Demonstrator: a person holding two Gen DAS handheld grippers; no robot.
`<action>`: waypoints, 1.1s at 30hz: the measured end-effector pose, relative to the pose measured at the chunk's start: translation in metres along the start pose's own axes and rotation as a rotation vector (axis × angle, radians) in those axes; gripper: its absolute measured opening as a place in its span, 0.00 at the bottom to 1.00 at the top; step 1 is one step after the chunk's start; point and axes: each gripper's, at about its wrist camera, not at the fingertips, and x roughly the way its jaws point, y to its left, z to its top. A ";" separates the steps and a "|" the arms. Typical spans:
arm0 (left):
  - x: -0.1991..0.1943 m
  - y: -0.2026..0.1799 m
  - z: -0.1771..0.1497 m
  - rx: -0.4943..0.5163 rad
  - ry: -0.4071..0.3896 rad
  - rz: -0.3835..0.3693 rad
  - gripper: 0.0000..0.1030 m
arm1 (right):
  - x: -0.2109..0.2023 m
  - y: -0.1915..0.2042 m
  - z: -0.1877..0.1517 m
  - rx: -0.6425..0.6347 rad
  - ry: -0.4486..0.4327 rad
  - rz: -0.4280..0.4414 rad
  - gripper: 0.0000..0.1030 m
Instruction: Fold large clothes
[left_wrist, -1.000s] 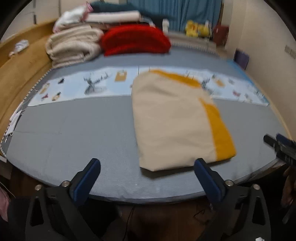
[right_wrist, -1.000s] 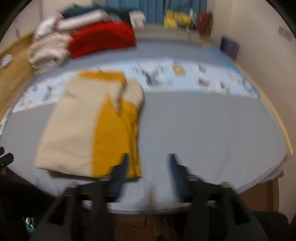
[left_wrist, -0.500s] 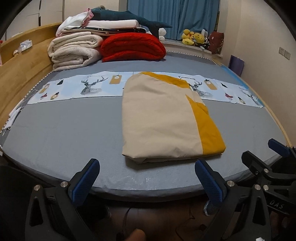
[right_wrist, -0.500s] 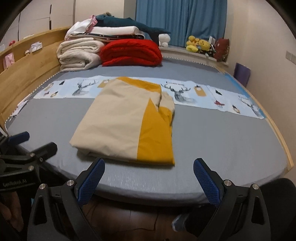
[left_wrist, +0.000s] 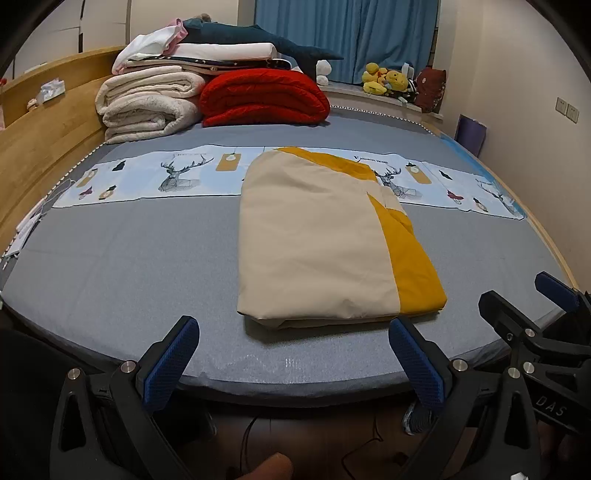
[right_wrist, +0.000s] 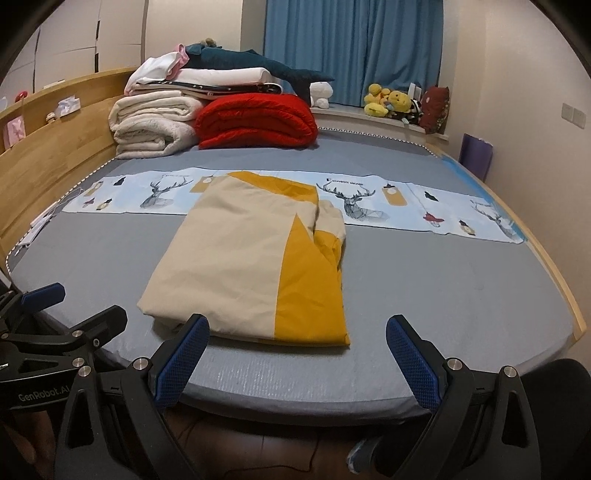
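In the left wrist view, the left claw (left_wrist: 291, 354) is hanging spread wide at the near edge of the bed (left_wrist: 122, 266), gripping nothing. The folded beige and yellow cloth (left_wrist: 317, 251) is lying flat just beyond it, its far end overlapping the deer-print strip (left_wrist: 177, 177).

In the right wrist view, the right claw (right_wrist: 297, 356) is likewise gaping empty, with the cloth (right_wrist: 236, 266) sitting ahead toward its left finger.
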 end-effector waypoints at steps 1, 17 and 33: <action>0.000 -0.001 0.000 0.000 -0.001 0.001 0.99 | 0.000 0.000 0.000 -0.001 -0.001 -0.001 0.94; 0.002 0.001 0.003 -0.012 0.007 0.008 0.99 | -0.001 0.002 0.001 -0.018 -0.016 0.007 0.94; 0.002 0.001 0.003 -0.012 0.003 0.008 0.99 | -0.001 0.002 0.002 -0.020 -0.020 0.004 0.94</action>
